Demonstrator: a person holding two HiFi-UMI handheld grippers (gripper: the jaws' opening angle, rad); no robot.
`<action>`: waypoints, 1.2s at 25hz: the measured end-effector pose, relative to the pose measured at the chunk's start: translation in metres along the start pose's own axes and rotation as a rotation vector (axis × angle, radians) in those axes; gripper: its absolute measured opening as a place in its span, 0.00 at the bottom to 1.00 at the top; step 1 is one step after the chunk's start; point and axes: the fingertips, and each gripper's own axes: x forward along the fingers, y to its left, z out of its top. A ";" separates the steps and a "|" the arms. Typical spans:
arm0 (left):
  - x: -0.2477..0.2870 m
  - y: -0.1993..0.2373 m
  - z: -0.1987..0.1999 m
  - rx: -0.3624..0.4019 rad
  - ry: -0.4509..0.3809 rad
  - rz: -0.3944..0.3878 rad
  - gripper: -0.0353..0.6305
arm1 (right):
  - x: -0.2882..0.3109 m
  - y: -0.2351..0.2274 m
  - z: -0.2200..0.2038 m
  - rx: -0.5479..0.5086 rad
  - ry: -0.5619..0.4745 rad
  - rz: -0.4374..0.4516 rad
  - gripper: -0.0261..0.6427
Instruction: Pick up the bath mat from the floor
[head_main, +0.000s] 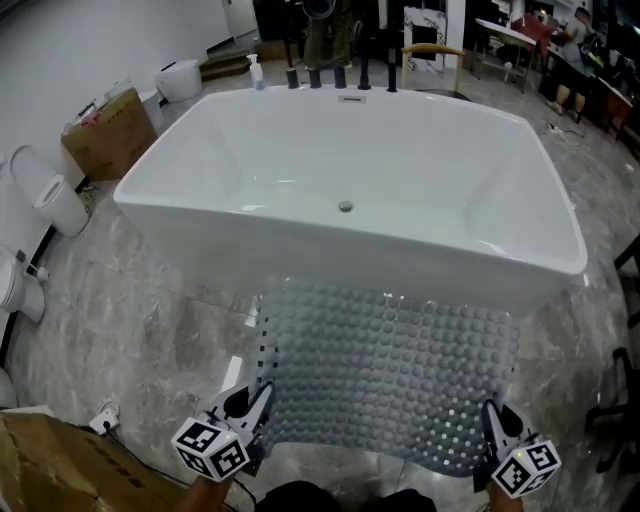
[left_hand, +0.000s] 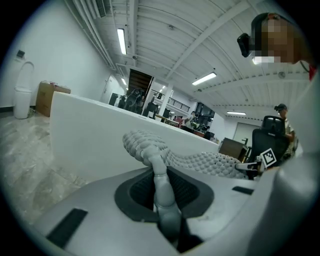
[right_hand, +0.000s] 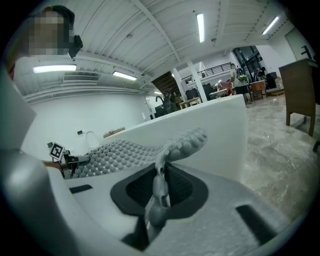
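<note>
Left gripper (head_main: 252, 408) & right gripper (head_main: 493, 425) each clamp a near corner of the grey bath mat (head_main: 390, 372); it hangs stretched between them, off the floor, before the bathtub (head_main: 350, 160).

Bath mat (head_main: 390, 375) grey, studded with round bumps. Bathtub (head_main: 350, 170) white. Floor (head_main: 150, 330) grey marble-veined. Gripper cubes black-and-white square markers.
</note>
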 end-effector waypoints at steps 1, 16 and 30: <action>-0.005 -0.003 0.009 -0.002 -0.002 0.003 0.13 | -0.005 0.004 0.009 0.002 -0.001 0.001 0.11; -0.109 -0.060 0.173 -0.020 -0.045 0.013 0.13 | -0.091 0.095 0.170 0.003 -0.051 0.026 0.11; -0.176 -0.116 0.287 -0.010 -0.090 -0.030 0.13 | -0.174 0.146 0.276 0.023 -0.132 0.035 0.11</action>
